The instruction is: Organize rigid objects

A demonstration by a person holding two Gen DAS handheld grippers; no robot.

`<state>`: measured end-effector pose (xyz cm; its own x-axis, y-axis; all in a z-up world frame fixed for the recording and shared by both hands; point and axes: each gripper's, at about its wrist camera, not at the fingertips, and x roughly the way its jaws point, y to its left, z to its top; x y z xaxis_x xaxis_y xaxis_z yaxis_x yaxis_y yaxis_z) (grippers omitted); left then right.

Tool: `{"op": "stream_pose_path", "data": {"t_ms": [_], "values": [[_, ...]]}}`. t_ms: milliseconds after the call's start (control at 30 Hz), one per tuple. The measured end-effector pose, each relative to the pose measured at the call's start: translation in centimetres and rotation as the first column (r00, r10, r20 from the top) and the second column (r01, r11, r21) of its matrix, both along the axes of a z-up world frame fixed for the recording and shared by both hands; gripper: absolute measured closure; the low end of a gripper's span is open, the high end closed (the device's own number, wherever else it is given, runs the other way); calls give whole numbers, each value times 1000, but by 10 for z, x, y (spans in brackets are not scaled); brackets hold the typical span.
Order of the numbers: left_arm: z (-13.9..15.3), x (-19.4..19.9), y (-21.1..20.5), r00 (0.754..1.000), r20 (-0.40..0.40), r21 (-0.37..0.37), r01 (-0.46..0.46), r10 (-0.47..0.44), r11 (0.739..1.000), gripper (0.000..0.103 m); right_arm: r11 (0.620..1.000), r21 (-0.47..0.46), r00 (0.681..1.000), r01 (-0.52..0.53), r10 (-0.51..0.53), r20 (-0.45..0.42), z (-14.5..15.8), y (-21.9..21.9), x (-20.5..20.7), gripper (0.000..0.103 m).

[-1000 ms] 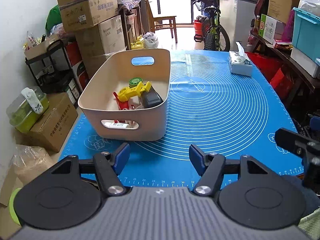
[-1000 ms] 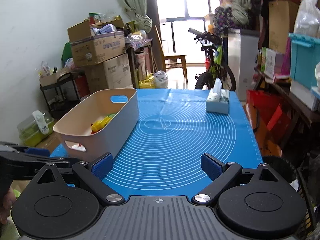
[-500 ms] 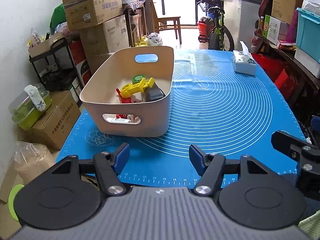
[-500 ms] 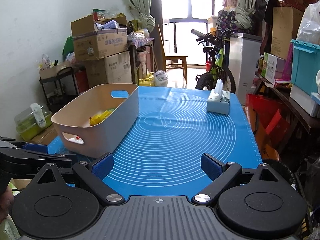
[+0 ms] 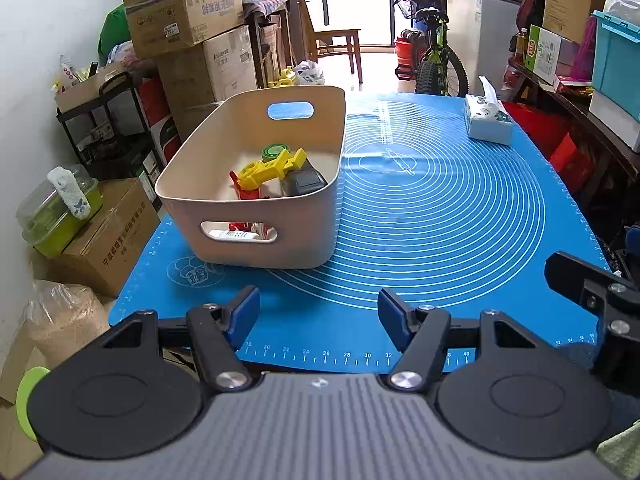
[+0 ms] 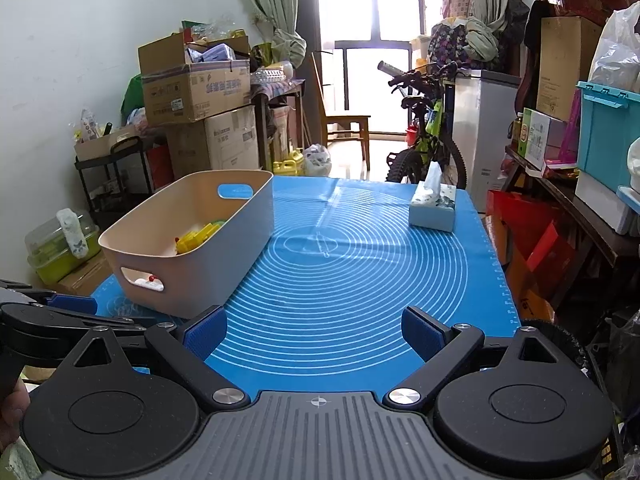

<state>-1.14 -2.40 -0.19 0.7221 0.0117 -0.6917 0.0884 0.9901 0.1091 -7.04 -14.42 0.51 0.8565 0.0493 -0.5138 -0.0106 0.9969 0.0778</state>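
Observation:
A beige plastic bin (image 5: 256,224) stands on the left part of the blue mat (image 5: 440,208). It holds a yellow toy (image 5: 268,168), a green lid (image 5: 275,151), a dark grey block (image 5: 304,182), red pieces and a white item behind the handle slot. The bin also shows in the right wrist view (image 6: 192,248). My left gripper (image 5: 318,316) is open and empty at the mat's near edge, in front of the bin. My right gripper (image 6: 314,336) is open and empty, near the mat's near edge, right of the bin.
A tissue box (image 5: 488,120) sits at the mat's far right. Stacked cardboard boxes (image 5: 188,28) and a black shelf (image 5: 100,120) line the left wall. A bicycle (image 6: 424,136) stands beyond the table. Shelves with boxes and a teal crate (image 6: 608,128) run along the right.
Both grippers have drawn back and risen a little from the table; the bin looks farther away. Both stay open and empty.

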Motion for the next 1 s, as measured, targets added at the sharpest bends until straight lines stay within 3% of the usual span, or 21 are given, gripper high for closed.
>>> {"op": "stream_pose_path", "data": {"t_ms": [1000], "values": [[-1,0,-3,1000,2,14,-9,9,1000,37,1000,-7,1000,6,-6,-1,-3,-4,-1,9]]}}
